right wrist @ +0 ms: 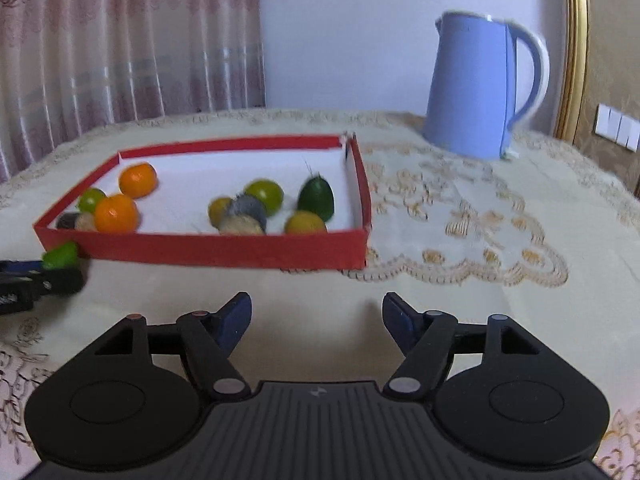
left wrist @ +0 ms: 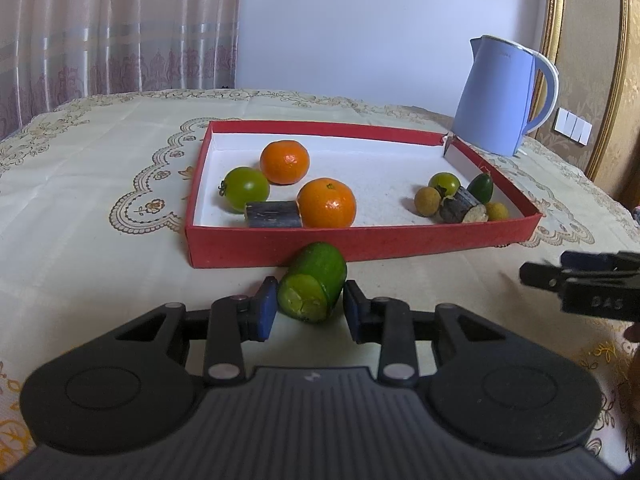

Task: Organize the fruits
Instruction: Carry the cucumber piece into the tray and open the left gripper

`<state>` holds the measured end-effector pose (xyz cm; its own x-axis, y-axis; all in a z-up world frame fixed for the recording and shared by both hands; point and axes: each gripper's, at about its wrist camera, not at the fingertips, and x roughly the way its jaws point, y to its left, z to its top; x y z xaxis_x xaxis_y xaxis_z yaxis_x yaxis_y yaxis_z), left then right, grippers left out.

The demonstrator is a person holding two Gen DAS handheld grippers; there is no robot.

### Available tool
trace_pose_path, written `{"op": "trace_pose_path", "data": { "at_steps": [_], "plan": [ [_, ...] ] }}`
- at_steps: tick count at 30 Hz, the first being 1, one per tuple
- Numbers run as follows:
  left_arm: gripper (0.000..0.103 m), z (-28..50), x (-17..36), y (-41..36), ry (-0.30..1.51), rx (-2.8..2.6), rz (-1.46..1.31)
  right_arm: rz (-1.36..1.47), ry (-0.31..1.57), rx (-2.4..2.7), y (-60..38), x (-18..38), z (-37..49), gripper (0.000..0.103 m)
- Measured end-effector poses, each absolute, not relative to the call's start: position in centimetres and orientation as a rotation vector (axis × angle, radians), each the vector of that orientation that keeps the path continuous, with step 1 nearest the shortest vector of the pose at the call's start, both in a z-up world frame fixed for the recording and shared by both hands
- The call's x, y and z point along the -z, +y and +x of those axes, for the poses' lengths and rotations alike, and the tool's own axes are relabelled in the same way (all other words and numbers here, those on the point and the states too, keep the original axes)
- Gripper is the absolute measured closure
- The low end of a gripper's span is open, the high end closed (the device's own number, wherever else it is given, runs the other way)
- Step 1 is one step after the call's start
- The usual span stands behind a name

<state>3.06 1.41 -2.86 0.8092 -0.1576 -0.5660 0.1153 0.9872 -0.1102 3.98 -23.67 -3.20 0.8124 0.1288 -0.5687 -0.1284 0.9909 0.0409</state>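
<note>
A cut green cucumber piece (left wrist: 314, 286) lies on the tablecloth against the front wall of a red tray (left wrist: 360, 244). My left gripper (left wrist: 310, 306) is open with its blue pads on either side of the piece, close but not pressing. In the tray sit two oranges (left wrist: 285, 161) (left wrist: 327, 203), a green tomato (left wrist: 246, 188), a dark sugarcane piece (left wrist: 273, 214), and at the right a cluster of small fruits with another cane piece (left wrist: 462, 206). My right gripper (right wrist: 316, 318) is open and empty above bare cloth in front of the tray (right wrist: 224, 250). The cucumber piece (right wrist: 60, 255) shows at its left.
A blue electric kettle (left wrist: 500, 96) stands behind the tray's right corner, also in the right wrist view (right wrist: 476, 84). The right gripper (left wrist: 588, 284) shows at the left view's right edge. A curtain hangs at the back left.
</note>
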Motion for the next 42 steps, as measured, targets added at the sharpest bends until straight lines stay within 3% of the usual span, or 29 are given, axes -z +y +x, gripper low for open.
{"op": "trace_pose_path", "data": {
  "at_steps": [3, 5, 14, 33, 42],
  "plan": [
    [0.071, 3.1, 2.9, 1.3, 0.611, 0.143, -0.061, 0.038, 0.613, -0.151, -24.1, 3.4, 4.2, 0.026],
    [0.071, 3.1, 2.9, 1.1, 0.612, 0.139, -0.048, 0.026, 0.627, -0.155, -23.9, 3.6, 4.3, 0.017],
    [0.071, 3.0, 2.9, 0.9, 0.613, 0.131, -0.023, -0.020, 0.648, -0.162, -23.2, 3.9, 4.3, 0.010],
    [0.072, 2.8, 2.4, 0.0, 0.626, 0.106, 0.035, -0.009, 0.648, -0.169, -23.4, 3.8, 4.3, 0.008],
    [0.072, 3.4, -1.7, -1.3, 0.556, 0.139, 0.047, -0.008, 0.648, -0.169, -23.4, 3.8, 4.3, 0.008]
  ]
}}
